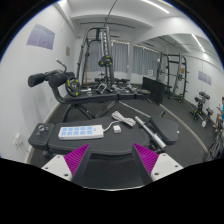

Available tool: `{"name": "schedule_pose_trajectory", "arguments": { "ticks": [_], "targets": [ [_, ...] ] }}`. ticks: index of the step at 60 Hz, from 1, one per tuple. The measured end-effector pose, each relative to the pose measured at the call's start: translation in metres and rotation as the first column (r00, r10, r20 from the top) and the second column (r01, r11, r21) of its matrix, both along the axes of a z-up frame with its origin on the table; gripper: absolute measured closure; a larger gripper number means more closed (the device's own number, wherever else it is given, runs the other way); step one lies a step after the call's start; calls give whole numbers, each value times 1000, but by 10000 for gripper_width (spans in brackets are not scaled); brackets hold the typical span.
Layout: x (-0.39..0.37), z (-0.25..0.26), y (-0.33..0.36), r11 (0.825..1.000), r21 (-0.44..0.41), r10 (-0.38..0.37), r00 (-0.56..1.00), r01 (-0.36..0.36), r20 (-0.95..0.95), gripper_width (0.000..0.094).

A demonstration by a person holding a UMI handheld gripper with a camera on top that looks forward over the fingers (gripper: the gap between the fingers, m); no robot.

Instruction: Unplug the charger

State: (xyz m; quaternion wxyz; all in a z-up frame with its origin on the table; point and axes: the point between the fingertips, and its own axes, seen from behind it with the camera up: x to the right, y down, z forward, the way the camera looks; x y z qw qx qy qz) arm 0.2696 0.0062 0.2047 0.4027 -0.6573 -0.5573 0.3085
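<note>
1. The gripper (112, 158) is being held low over a dark table (150, 135), and its two fingers are standing wide apart, with nothing being pressed between them.
2. The magenta pads (77, 158) on the inner faces of the fingers are being shown bare, and only the dark table edge is lying in the gap.
3. A white power strip (81, 131) is lying flat on the table, just ahead of the left finger and a little beyond it.
4. The charger (116, 128), a small white block, is being seen just to the right of the power strip, near its end; whether it is still plugged in cannot be told.
5. A white cable (125, 120) is lying beyond the charger, further from the power strip.
6. A dark flat object (40, 133) is resting to the left of the power strip, close beside it.
7. A long dark device (150, 132) is lying to the right of the power strip, past the charger.
8. Gym equipment (100, 62), with a metal frame and a bench, is standing well behind the power strip, in a bright room.
</note>
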Motion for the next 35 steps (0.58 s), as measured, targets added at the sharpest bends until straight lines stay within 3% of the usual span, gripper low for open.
{"name": "schedule_pose_trajectory", "arguments": {
  "ticks": [15,35],
  "targets": [
    [100,23,-24,1000,-12,-21,1000,21,-13,79],
    [118,39,-51,1000,-1,12,999,-13,-49,81]
  ]
}}
